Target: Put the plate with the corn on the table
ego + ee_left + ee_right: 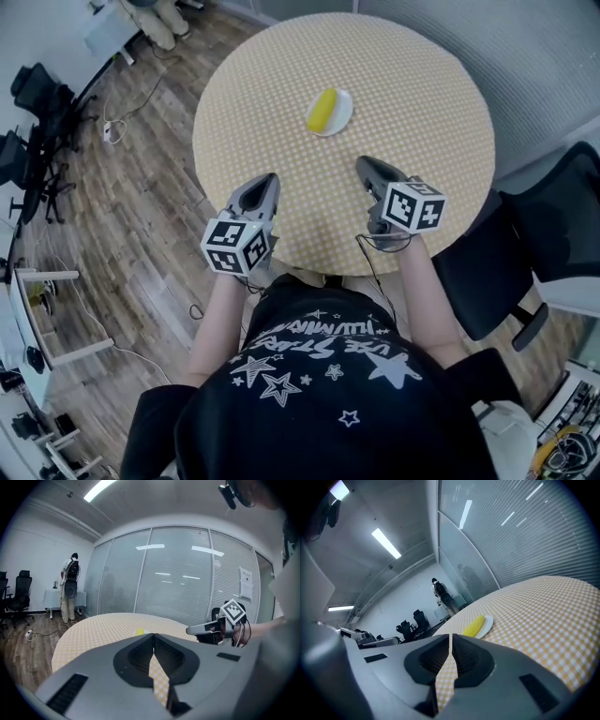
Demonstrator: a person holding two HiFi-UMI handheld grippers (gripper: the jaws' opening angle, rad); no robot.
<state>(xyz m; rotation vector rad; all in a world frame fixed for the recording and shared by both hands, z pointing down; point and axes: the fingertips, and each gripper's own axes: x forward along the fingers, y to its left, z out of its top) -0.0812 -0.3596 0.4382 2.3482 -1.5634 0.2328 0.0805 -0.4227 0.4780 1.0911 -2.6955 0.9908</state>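
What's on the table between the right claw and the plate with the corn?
Nothing: only bare checkered tablecloth separates the right claw from the plate holding the corn, seen in the head view.

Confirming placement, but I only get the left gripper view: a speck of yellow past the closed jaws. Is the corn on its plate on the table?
Observer: Yes; head view shows the corn lying on a white plate resting on the table.
Operator: Other gripper holding anything?
Observer: No; in the right gripper view the right gripper is closed on nothing.
Operator: Either one touching the plate?
Observer: No; head view shows both at the table's near edge, clear of it.
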